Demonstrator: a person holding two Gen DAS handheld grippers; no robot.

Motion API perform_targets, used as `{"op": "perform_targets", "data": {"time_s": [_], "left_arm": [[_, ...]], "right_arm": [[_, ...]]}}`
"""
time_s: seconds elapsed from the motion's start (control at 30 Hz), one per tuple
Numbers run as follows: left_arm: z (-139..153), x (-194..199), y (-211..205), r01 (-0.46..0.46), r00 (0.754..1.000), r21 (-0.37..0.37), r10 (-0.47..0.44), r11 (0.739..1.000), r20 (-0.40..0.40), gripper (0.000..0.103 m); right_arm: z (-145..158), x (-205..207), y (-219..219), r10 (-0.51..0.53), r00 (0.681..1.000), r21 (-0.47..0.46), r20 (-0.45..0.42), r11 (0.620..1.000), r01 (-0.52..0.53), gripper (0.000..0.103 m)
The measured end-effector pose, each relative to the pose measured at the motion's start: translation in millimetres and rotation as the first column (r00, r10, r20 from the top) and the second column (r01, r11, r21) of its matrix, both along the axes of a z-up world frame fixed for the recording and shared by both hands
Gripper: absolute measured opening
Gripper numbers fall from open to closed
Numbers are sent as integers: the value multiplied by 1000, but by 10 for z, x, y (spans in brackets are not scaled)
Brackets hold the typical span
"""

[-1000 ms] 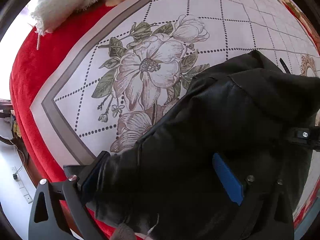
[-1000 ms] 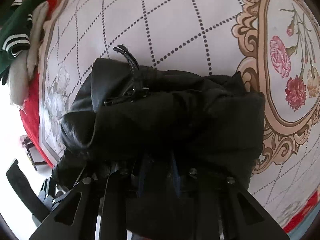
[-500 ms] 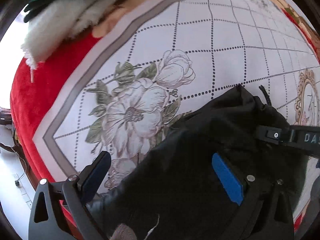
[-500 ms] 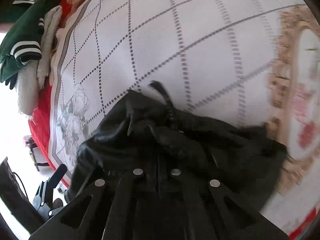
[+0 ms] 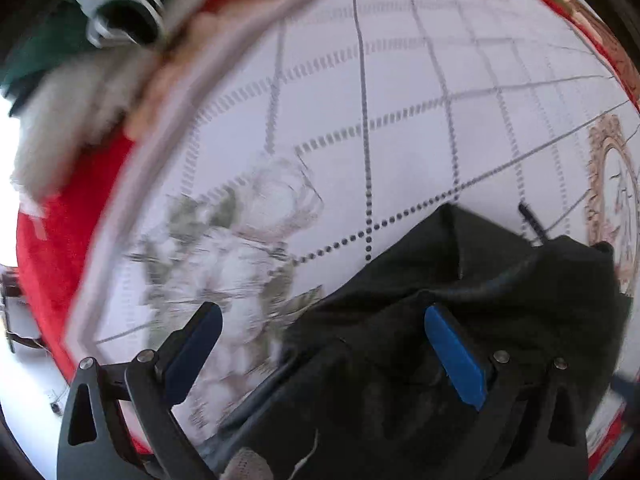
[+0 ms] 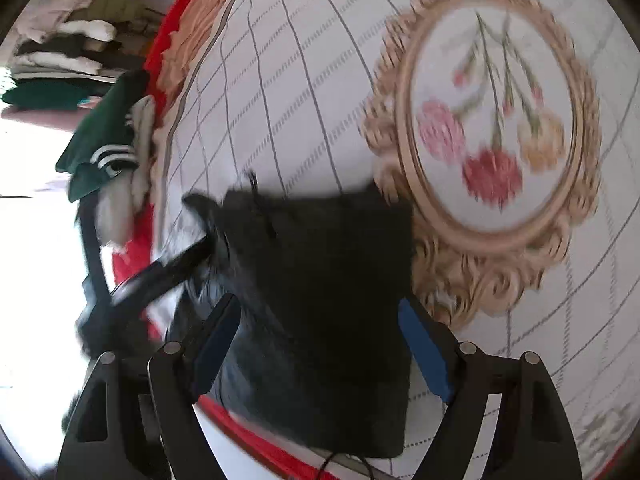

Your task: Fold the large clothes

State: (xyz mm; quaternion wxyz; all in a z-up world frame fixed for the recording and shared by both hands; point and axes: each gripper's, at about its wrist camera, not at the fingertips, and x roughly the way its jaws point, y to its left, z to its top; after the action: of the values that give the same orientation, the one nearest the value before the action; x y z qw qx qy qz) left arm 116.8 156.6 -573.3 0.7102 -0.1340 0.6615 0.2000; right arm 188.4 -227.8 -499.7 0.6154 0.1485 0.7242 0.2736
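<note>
garment (image 6: 328,280) – black | bedspread (image 6: 304,92) – white, grey lattice, floral, red border | tongs pads (image 5: 456,360) – blue

— Where are you working?
— You're in a home, by the look of it: a red velvet cover (image 5: 60,248) under a floral printed cloth (image 6: 492,92), with folded clothes stacked (image 6: 60,52) against the far wall.
</note>
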Motion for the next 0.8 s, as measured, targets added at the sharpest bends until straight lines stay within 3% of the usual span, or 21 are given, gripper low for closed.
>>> {"op": "perform_targets", "data": {"time_s": [0.1,0.2,0.27,0.4,0.43,0.47,0.57,0.67,0.8], "left_arm": [[-99,-14,105,-48,999,-79,49,996,13,103],[-82,-41,120,-44,998,-90,47,995,30,103],[-58,-140,168,-46,998,-95,50,994,37,103],[-95,-342,151,-51,997,-93,56,994,48,103],[-87,-370,152,-62,996,-85,66,994,52,103],[-76,-416,200,-80,994,-85,86,993,61,103],[-33,-645,420,-148,984,-157,161,976,74,103],[364,-1006,510,-197,966,-173,221,965,134,103],[898,-1736,542,-307,921,-162,336,938,200,103]], "right_arm": [[-419,-83,-41,-18,999,97,-48,995,23,86],[-925,-131,136,27,987,185,-158,983,3,87],[-1085,-142,240,37,979,279,-201,960,21,90],[-1172,-149,618,65,981,294,-185,956,-8,97],[-1154,-138,649,44,982,286,-181,958,10,92],[-1153,-138,651,25,984,282,-177,959,26,71],[-1130,-203,578,-58,972,283,-226,951,122,56],[-1090,-255,523,-114,950,293,-289,935,201,52],[-1153,-311,415,-176,903,313,-391,898,310,51]]}}
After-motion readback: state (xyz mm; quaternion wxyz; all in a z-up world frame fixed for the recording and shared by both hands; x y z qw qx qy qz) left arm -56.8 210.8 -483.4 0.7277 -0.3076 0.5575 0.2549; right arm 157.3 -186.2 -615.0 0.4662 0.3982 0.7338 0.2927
